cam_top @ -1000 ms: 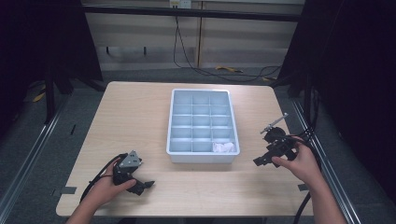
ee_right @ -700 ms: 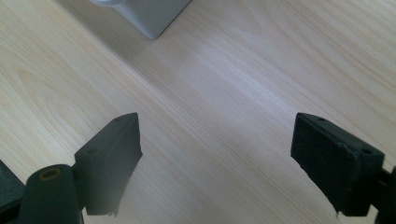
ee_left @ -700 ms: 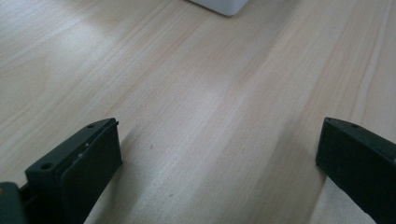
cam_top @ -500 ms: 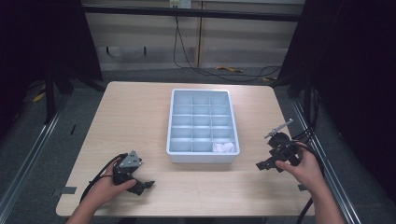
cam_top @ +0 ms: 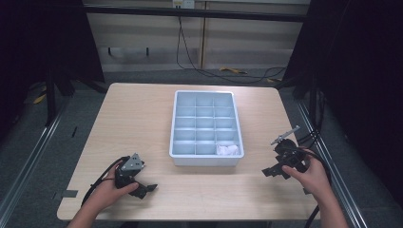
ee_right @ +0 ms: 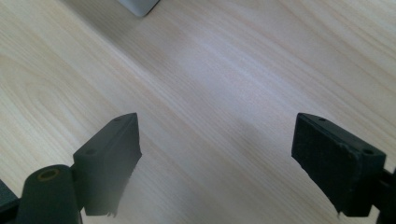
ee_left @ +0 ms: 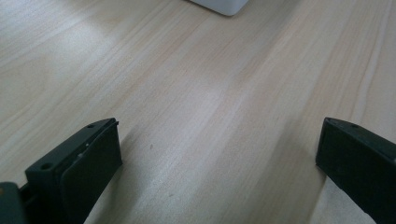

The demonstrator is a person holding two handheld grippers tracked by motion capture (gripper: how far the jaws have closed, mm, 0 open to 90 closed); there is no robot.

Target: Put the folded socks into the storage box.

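Overhead and tool-mounted views of a two-handed bench set-up. The left tool rested low over the near-left part of the worktop, its jaws spread wide apart with nothing between them; the right tool sat near the right edge, likewise spread and empty. Between them stood the compartment tray, a rectangular pale blue-grey moulded box, apparently plastic, divided by thin walls into a grid of small cells. The white crumpled object lay in the nearest right-hand corner cell, well apart from both tools and nearer to the right one. Its material could not be told; it looked soft and irregular, like wadded paper or film. The worktop was a light wood-grain laminate, smooth and slightly glossy, with rounded corners. In the left gripper view and the right gripper view the jaws appeared as matte black blocks with flat inner faces, and a tray corner showed at the upper edge. Risks, as judged: a reach into so narrow a cell could catch a jaw on a divider and shift or tip the light tray; the soft object might be pinched only partly and slip free; a trailing cable could snag at the worktop edge.
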